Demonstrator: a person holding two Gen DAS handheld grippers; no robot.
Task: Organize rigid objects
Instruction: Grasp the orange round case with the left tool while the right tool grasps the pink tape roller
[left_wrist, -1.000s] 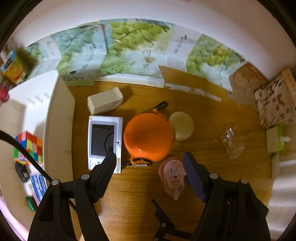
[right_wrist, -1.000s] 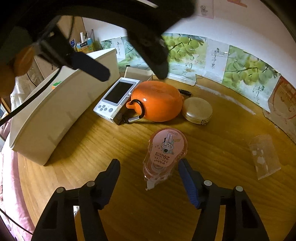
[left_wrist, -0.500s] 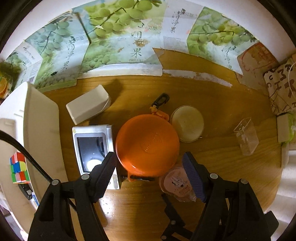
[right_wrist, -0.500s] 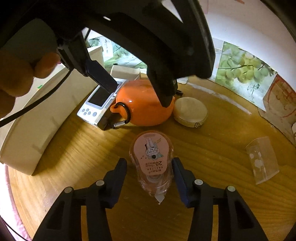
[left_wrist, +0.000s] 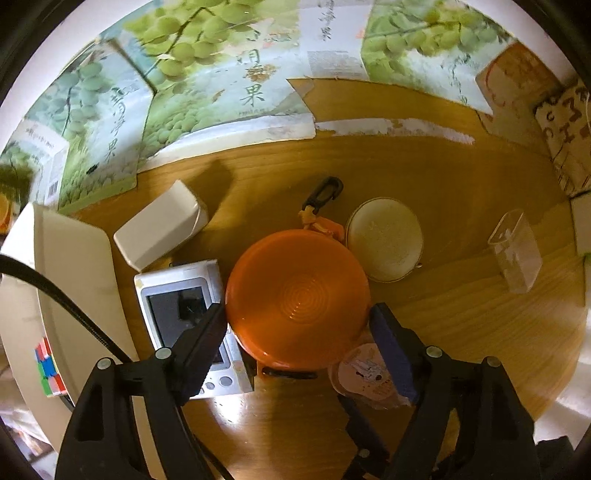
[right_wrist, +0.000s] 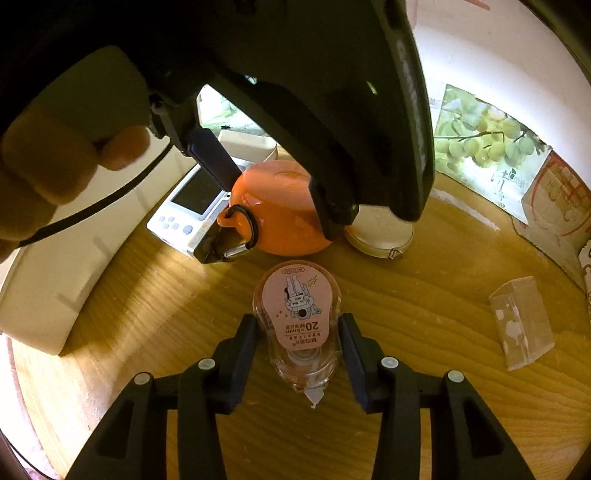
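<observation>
One pink correction tape (right_wrist: 298, 325), clear shell, rabbit label, between right tool (right_wrist: 298, 332) fingers

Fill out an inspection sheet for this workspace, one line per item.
Surface: wooden table, bare patches between items.
Job's things: correction tape; orange case; handheld console; round tin; white box; white bin.
Clutter: clear plastic cap.
Grippers: right gripper jaws straddling the tape; left gripper open over the case.
Cables: black cable.
Surroundings: grape-print cartons.
</observation>
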